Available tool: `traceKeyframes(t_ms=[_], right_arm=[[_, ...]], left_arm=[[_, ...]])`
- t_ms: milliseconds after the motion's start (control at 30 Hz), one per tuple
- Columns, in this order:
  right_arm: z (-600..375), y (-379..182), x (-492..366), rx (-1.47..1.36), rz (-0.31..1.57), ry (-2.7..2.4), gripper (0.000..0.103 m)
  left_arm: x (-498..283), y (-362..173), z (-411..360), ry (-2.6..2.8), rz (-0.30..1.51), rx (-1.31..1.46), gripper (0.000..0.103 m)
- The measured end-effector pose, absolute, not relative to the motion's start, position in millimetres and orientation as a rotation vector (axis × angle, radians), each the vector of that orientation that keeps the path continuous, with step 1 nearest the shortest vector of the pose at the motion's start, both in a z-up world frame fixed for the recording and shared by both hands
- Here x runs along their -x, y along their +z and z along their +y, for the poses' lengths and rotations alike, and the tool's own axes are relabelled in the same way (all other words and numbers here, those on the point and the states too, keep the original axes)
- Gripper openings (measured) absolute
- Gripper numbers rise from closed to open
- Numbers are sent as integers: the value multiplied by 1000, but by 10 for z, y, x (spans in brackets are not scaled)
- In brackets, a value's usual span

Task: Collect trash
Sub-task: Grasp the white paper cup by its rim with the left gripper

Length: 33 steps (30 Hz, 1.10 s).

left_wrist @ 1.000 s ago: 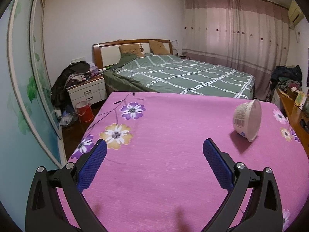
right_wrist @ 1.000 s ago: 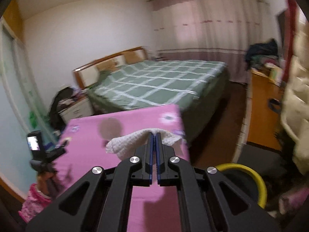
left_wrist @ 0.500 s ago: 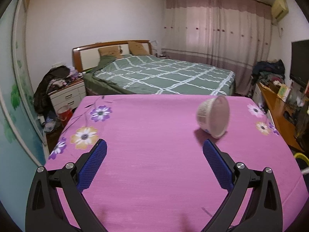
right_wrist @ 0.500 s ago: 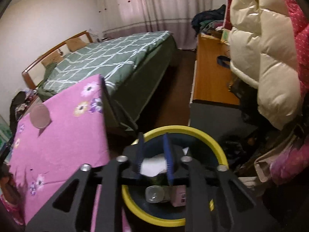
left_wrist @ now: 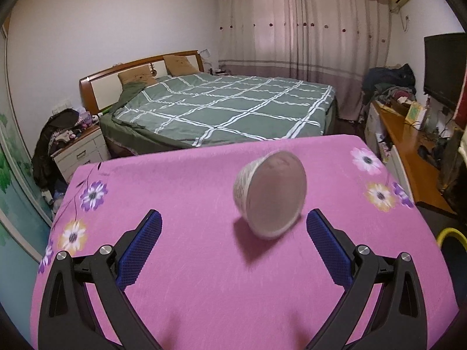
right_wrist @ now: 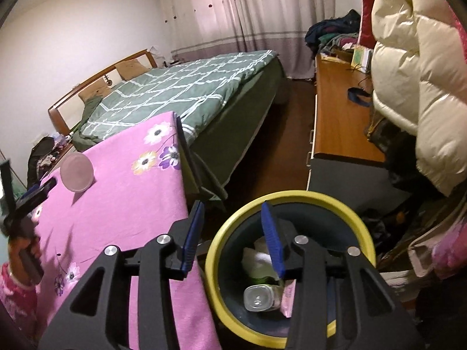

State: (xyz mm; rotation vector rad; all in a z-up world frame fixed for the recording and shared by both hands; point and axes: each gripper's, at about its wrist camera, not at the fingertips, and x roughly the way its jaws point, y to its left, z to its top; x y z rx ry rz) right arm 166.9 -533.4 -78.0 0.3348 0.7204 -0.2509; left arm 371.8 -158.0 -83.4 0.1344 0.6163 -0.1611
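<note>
A: What's the biggest thing in front of you?

B: The bed (left_wrist: 227, 110) with the green checked cover, up at 12 o'clock in your left wrist view, curtains (left_wrist: 303, 38) behind it. Nearer you is the worktop (left_wrist: 204, 262) under its pink flowered cloth.

A: And the bin?

B: Your dark trash bin (right_wrist: 292, 280) with the yellow rim stands on the floor just beside the worktop's edge, at 6 o'clock in your right wrist view. A cream puffer jacket (right_wrist: 414, 73) hangs at 2 o'clock from it.

A: What's still on the worktop?

B: A paper bowl (left_wrist: 271, 194), tipped on its side, mouth turned toward your left gripper (left_wrist: 233, 233). It lies just past your fingertips, a little toward 1 o'clock, nearer the right finger. In the right wrist view the same bowl sits at 9 o'clock.

A: How are my left jaws?

B: Spread wide, with nothing between them; the bowl is not touched.

A: And the right?

B: Your right gripper (right_wrist: 232, 230) hangs over the bin's near rim. Its jaws are opening, partway apart, and they hold nothing. The white crumpled tissue (right_wrist: 256, 255) lies inside the bin below them.

A: Anything smaller in there?

B: A clear bottle (right_wrist: 259, 297) lying on its side at the bin's 6 o'clock, and a pink packet (right_wrist: 289, 297) just beside it.
</note>
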Motion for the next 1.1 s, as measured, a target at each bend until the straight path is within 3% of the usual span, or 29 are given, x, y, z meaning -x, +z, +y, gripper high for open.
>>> traceKeyframes(t_ms=[333,633,833,1100], right_arm=[[-5317,-829,-1761,-354,732,-225,39],[-5326,-890,-1868,-360,746,-211,39],[-5288,-922,-1930,-365,751,-184,39],[-5200,-902,-2027,-361,746,-144,39]], left_arm=[[-4347,-909,-1764,-127,647,-131,97],[-4982,-875,-1381,1,679,-80,93],[-4685,-808,-1240,-163,707,16,96],[-4612,-1325,-1720,-173,861,-148,97]])
